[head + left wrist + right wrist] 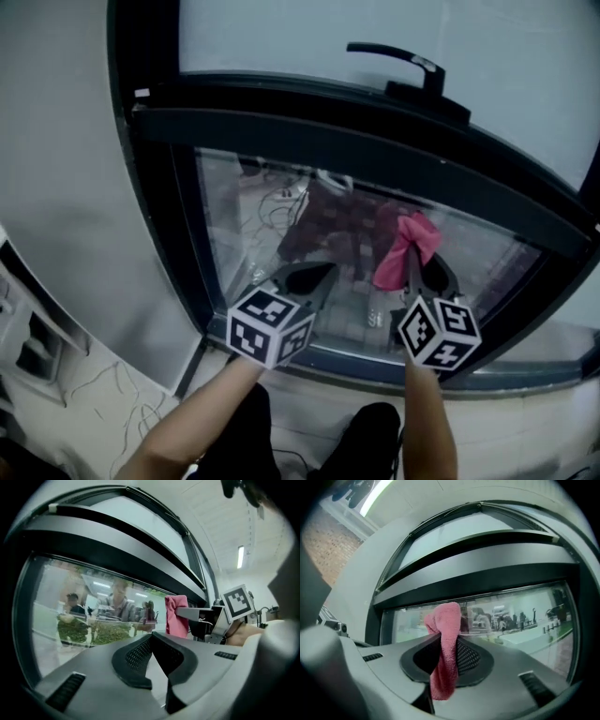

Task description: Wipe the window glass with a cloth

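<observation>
Glass of the lower window pane lies smooth and reflective inside a thick black frame. Before it, the left tool points its dark, mesh-textured pads at the pane, jaws drawn together with nothing between them. Further right, the right tool pinches a pink, nubby terry cloth, which bunches above the jaws close to the glass and hangs limp below them. A curved black handle sits on the upper sash.

Cloth in right gripper, right of left gripper, before window glass
</observation>
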Motion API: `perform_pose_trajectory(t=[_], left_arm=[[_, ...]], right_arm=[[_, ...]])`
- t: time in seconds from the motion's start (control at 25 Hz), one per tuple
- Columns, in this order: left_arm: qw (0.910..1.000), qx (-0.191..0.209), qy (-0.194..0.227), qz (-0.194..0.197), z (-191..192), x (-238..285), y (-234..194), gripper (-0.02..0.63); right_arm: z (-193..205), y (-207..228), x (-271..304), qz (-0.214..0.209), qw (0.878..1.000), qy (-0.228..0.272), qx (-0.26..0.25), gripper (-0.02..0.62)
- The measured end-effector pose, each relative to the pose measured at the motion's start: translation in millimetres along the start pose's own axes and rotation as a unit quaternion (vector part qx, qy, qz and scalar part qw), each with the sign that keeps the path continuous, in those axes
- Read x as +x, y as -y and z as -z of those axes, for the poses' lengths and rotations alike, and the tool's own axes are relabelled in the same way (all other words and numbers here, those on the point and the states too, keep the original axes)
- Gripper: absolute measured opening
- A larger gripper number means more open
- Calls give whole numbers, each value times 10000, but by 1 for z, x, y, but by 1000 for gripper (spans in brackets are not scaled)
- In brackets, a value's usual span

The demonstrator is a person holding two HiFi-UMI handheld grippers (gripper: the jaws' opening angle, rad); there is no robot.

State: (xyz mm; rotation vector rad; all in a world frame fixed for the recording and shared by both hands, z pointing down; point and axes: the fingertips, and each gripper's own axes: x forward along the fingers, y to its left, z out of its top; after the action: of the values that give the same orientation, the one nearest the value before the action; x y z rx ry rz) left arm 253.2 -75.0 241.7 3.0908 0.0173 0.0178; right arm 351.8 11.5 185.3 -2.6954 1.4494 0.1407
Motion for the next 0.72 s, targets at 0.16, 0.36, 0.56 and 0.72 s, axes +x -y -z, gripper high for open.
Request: perform_pose_trajectory(t=[0.16,0.36,0.56,0.72], left_arm=[[9983,-61,5,-582,1,-54,-56,6],[9912,-126,14,-1315,4,-127,-121,6],[9849,-173,3,-1722,10,-180,-166,6],[9803,-202,5,-1966,10,-206,-198,6]], right_arm=[[7,-83,30,-651,9979,-48,56,58],[18,-189,65,-1465,9891,-91,120,59],[28,-275,90,-1958,9805,-142,80,60],[34,-328,117,-2224,9748,-177,32,60]])
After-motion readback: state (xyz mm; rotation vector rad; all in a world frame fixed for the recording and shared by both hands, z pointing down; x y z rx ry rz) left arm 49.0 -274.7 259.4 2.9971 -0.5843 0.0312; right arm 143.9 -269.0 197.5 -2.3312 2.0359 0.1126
